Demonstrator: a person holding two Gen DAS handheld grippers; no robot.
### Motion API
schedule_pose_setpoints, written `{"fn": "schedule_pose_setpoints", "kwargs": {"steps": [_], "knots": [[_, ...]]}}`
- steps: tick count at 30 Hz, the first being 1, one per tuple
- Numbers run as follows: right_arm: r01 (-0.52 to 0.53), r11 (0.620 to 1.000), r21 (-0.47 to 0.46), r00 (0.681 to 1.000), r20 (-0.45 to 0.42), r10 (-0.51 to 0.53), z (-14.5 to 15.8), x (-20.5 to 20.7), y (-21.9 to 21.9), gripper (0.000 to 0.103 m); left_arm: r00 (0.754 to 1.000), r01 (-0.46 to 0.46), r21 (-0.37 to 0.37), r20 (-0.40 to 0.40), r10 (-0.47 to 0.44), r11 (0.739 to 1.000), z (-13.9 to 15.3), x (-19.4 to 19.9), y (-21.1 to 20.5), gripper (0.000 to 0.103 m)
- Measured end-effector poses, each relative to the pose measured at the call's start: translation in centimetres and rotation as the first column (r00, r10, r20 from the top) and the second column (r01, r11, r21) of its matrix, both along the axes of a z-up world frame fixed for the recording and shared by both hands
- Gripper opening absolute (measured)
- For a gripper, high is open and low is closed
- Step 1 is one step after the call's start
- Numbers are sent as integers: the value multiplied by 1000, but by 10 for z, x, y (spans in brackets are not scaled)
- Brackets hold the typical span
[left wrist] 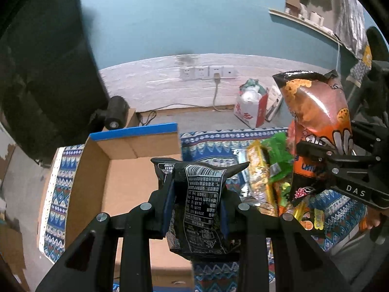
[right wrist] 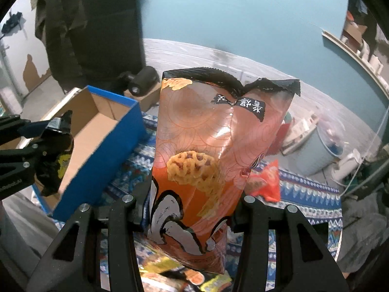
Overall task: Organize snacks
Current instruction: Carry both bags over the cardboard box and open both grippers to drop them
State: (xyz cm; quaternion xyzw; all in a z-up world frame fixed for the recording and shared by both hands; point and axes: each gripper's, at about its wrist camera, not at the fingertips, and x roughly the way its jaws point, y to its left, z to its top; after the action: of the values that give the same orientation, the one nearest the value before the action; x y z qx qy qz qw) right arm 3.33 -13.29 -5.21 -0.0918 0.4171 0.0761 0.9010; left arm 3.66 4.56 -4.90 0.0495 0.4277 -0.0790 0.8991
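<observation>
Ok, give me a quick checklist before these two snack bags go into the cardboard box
1. Left hand-held gripper clamped on the black snack bag: ok.
2. Right hand-held gripper clamped on the orange snack bag: ok, held near its lower end, so it stands tall above the jaws.
3. Cardboard box open on top with bare floor showing: ok.
4. Black bag over the box: not ok, only partly, near its right wall.
5. Orange bag over the box: not ok, it hangs over the patterned cloth to the right of the box.
6. Room for both bags side by side: cannot tell.
</observation>
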Motion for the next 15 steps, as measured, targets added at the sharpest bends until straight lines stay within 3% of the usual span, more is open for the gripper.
{"fn": "schedule_pose_setpoints", "kwargs": {"steps": [15], "knots": [[-124, 992, 24, 992, -2, 124, 2, 24, 68, 46, 990, -137, -12, -30, 137, 990, -12, 3, 68, 32]]}}
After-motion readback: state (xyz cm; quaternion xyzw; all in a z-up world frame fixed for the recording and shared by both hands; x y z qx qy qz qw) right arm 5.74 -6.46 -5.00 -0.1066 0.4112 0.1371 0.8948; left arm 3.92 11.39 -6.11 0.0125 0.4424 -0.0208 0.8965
